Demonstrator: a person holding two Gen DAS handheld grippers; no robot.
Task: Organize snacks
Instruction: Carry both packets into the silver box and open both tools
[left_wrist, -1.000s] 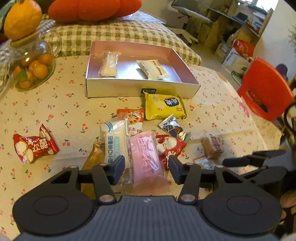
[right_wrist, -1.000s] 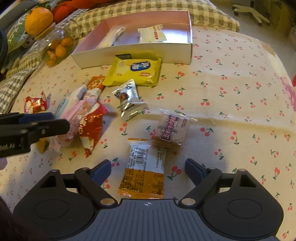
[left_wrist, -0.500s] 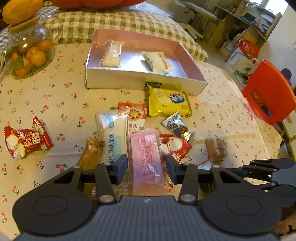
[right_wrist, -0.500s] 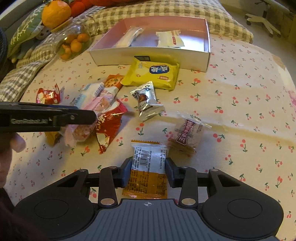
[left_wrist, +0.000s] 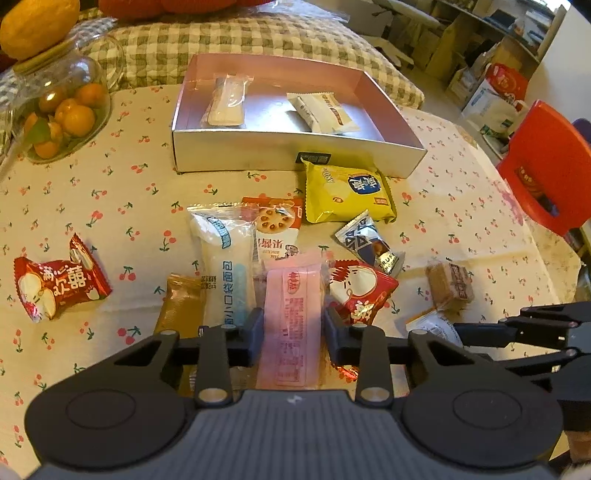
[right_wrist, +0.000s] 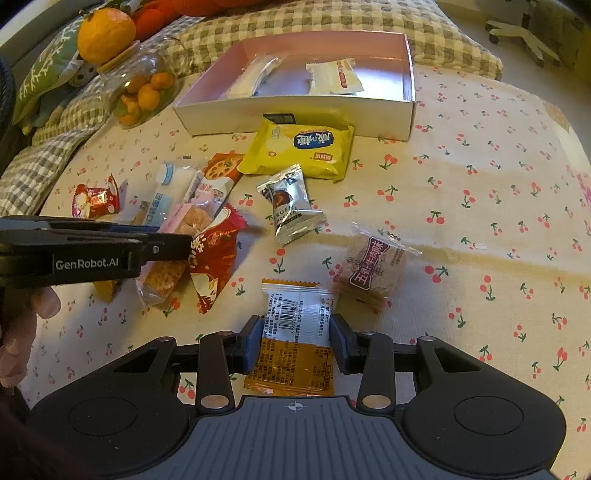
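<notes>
The pink packet (left_wrist: 293, 325) lies low in the centre of the left wrist view, on top of the heap of snacks, and the left gripper (left_wrist: 293, 332) has one finger on each long side of it. The fingers are closing, and their pads look to be already against the film. It is a soft, light pouch with a crumbly cake inside, visible through the clear end in the right wrist view (right_wrist: 173, 254). A firm squeeze would likely crush it, and the glossy wrap may slip, so taking it across the middle of its width, as now, seems the sound choice.

The orange packet (right_wrist: 291, 350) sits low in the centre of the right wrist view, alone on the cloth. The right gripper (right_wrist: 295, 345) pinches it across its narrow width, near the middle of its length. It looks flat, light and a little stiffer than the pink one.

Around them lie the red packet (left_wrist: 360, 291), the long white packet (left_wrist: 225, 266), the silver packet (right_wrist: 290, 206), the yellow packet (right_wrist: 303, 147) and a brown cake (right_wrist: 373, 269).

The open box (left_wrist: 295, 158), toward the top of both frames, already holds two pale packets and rests on the cherry-print cloth (right_wrist: 480, 184) of the desk.
</notes>
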